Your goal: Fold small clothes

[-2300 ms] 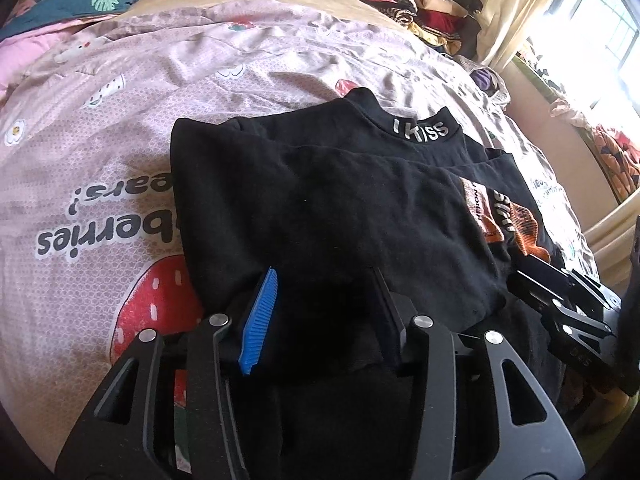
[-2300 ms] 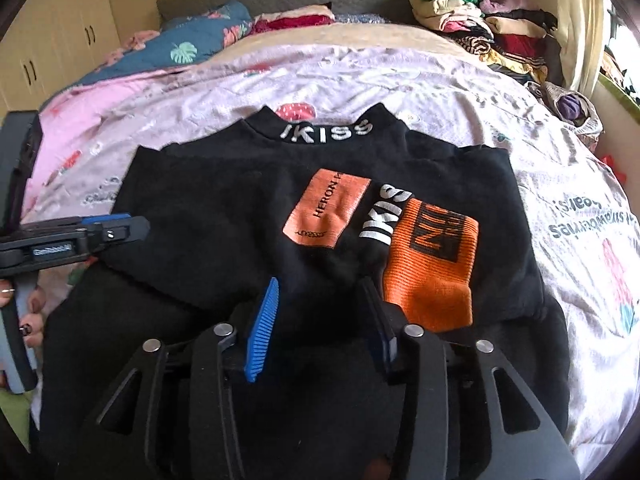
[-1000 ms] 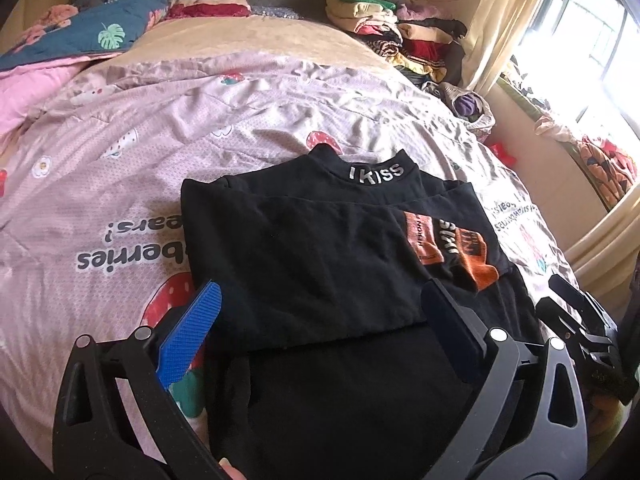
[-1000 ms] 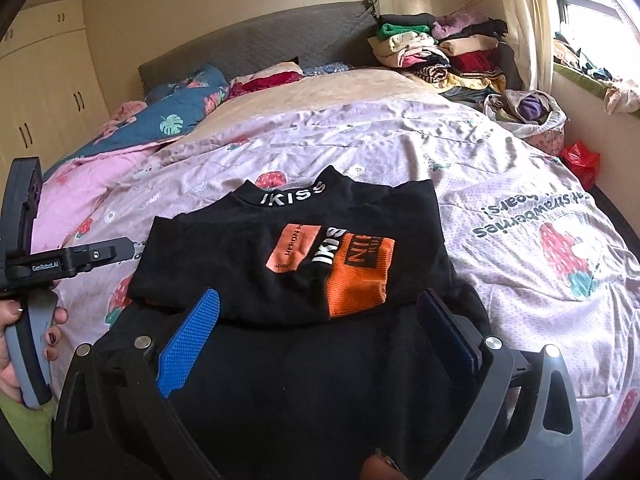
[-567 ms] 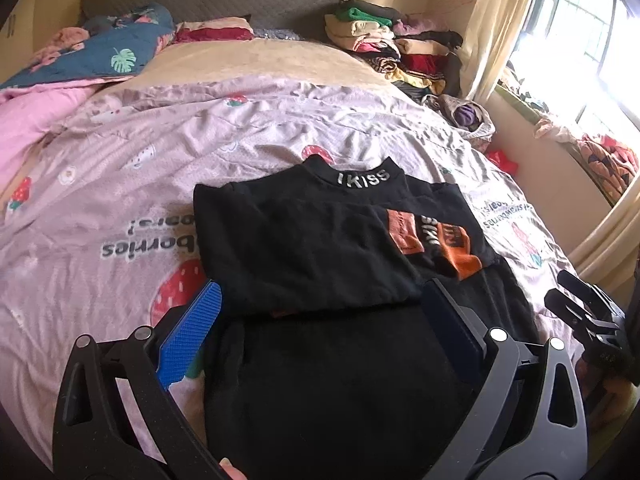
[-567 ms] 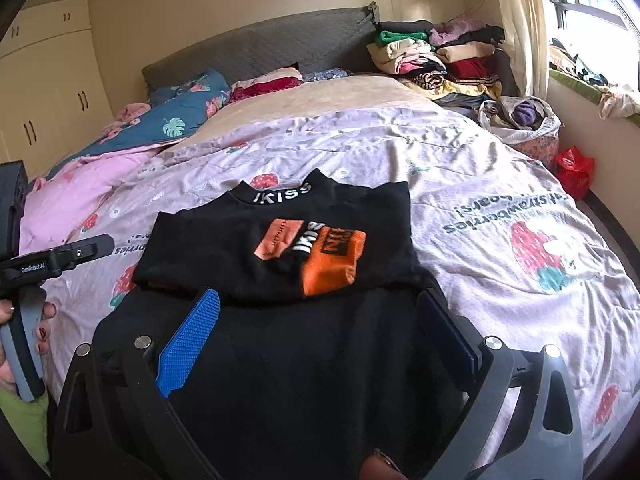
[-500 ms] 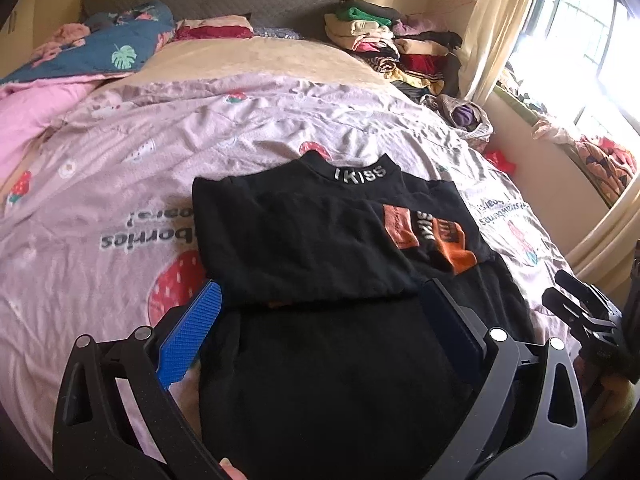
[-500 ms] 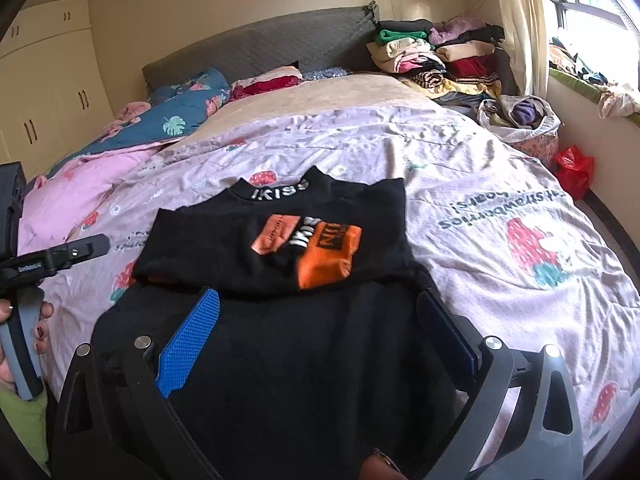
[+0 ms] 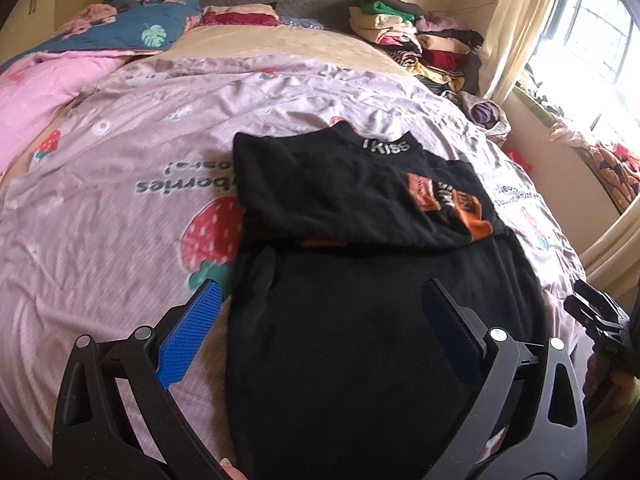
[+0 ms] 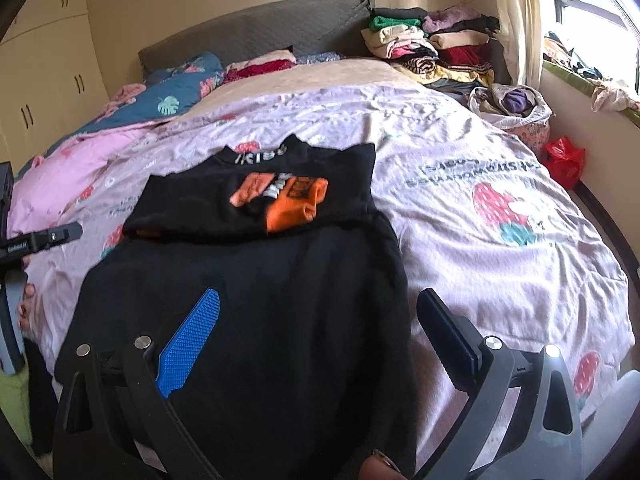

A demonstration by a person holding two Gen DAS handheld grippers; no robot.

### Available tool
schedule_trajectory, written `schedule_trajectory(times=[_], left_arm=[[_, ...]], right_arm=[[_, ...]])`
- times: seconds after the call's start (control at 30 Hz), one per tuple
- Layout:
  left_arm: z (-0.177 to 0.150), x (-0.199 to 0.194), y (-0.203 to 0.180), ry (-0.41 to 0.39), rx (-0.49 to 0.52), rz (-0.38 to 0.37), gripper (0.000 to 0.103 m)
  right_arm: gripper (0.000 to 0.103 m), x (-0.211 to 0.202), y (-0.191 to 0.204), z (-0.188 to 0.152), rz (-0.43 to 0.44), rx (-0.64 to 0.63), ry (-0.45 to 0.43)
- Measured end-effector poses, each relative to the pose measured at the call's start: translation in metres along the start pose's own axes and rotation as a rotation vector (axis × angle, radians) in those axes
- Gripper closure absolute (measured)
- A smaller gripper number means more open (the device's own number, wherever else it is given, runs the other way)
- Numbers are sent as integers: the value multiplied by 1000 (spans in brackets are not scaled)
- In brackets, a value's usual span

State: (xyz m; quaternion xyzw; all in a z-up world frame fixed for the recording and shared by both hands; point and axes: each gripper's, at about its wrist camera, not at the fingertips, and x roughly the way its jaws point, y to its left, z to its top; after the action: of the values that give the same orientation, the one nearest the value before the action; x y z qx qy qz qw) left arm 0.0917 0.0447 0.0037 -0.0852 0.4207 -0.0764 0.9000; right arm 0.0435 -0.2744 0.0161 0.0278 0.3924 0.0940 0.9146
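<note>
**Desk:** While the left wrist camera looks up the bed, what is in frame?

**Photographer:** A black top (image 9: pixel 360 240) lies on a pink strawberry-print duvet (image 9: pixel 120 208), its upper part folded down over the lower, the white-lettered collar pointing toward the headboard. The left gripper (image 9: pixel 324 312) hangs above the near hem with its 2 fingers spread wide, nothing between them; the blue pad (image 9: pixel 188 340) sits over the duvet just beside the garment's left edge. The other tool shows at the far right edge.

**Desk:** And the right wrist camera?

**Photographer:** Same black top (image 10: pixel 256 300), orange patches (image 10: pixel 288 200) facing up on the folded section. The right gripper (image 10: pixel 320 320) is released too, jaws wide apart, one finger over the dark cloth, the other over the duvet (image 10: pixel 500 216) just past the garment's right edge. A hand (image 10: pixel 25 308) grips the left tool's handle at the left border. Stacked clothes (image 10: pixel 432 48) sit by the headboard, near the curtain.
</note>
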Motion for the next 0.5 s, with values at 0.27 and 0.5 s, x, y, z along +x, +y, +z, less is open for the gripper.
schedule_trajectory(times=[0.27, 0.5], left_arm=[[-23, -9, 25, 30, -35, 48, 9], [-46, -18, 45, 66, -71, 72, 9]], right_arm=[[5, -2, -6, -27, 14, -11, 63], [5, -8, -11, -38, 29, -7, 76]])
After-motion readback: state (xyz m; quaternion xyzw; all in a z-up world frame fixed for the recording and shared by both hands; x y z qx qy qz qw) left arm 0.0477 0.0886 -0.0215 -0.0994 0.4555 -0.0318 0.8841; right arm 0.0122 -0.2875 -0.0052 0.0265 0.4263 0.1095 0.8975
